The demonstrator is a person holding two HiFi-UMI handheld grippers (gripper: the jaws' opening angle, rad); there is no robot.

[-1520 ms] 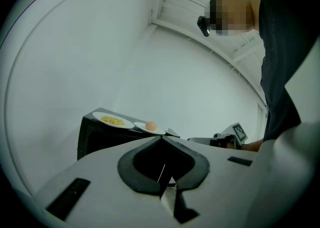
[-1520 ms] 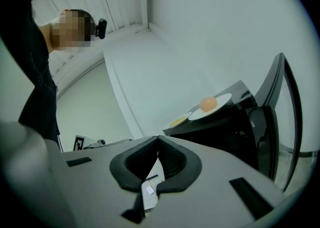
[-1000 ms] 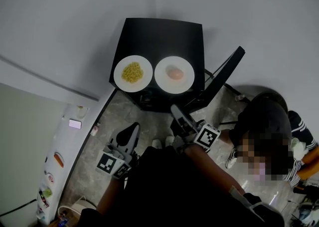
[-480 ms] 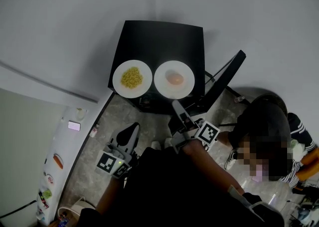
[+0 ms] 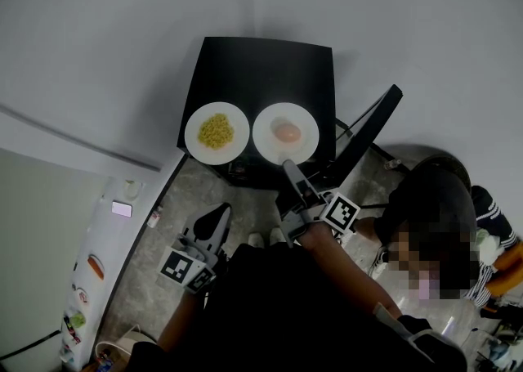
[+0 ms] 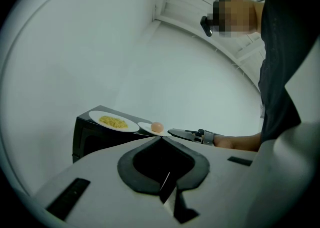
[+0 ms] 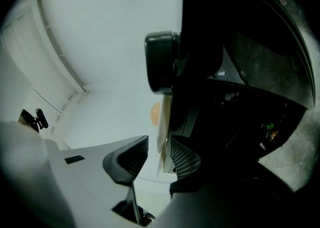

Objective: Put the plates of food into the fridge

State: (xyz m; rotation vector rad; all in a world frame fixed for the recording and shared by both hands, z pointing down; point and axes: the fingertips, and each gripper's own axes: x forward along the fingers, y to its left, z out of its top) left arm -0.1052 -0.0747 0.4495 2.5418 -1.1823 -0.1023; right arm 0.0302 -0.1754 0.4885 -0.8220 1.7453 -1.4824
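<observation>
**1. Fridge**: white door with small magnets. It stands off to the left of the left gripper, well apart from the table.

**2. Left gripper**: jaws pressed together with nothing between them, as the left gripper view shows. It is held short of the table and is apart from both plates.

**3. Black table**: ahead of both grippers. Both plates sit along its near edge.

**4. First plate**: white and round, carrying a heap of yellow food. It lies ahead of the left gripper and to the left of the right gripper's tips, and neither gripper touches it.

**5. Second plate**: white and round, just beside the first with a narrow gap between them. It carries one pale orange round piece. Its near rim meets the tips of the right gripper.

**6. Right gripper**: jaws spread wide, having just been opening.
- In the right gripper view the second plate's rim runs edge-on between the jaws.
- The rim is nearer the right-hand pad, and it is not pinched. Whether that pad touches it cannot be told.
- The orange piece shows beyond the rim.

**7. Slanted black panel**: to the right of the right gripper, by the table's right corner.

**8. Second person**: in dark clothing, farther to the right of the right gripper.
</observation>
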